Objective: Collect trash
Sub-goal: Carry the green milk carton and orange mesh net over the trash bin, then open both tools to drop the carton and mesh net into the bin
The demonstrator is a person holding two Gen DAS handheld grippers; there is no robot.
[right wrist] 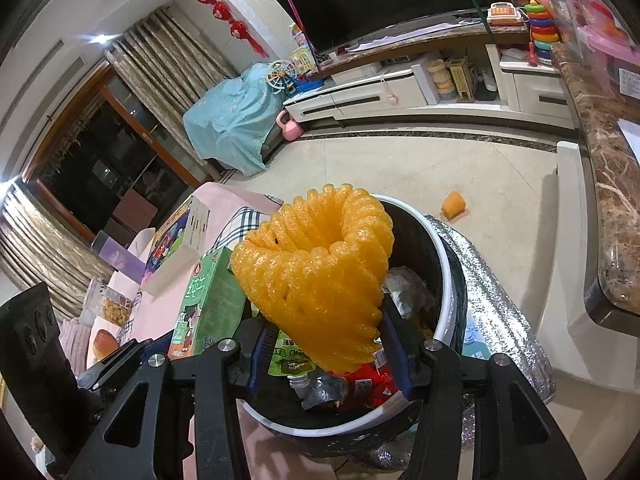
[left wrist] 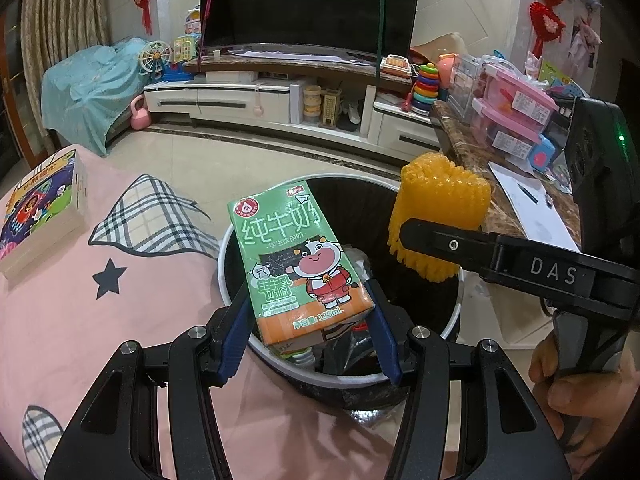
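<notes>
Both grippers poised over the bin, each with a piece of trash in its jaws!

The left gripper (left wrist: 308,320) clamps the green milk carton (left wrist: 298,256) between its blue pads, right above the black trash bin (left wrist: 230,240), which already holds wrappers and crumpled paper. The right gripper (right wrist: 326,344) has the orange foam fruit net (right wrist: 316,280) between its fingers over the same bin, and the pads look to be touching it (though how firm that grip is I cannot tell). So the gathering looks well along: two pieces are ready to drop. Left to do, by my reckoning: let both go, then fetch the second orange net (right wrist: 454,204) lying on the floor beyond the bin.
</notes>
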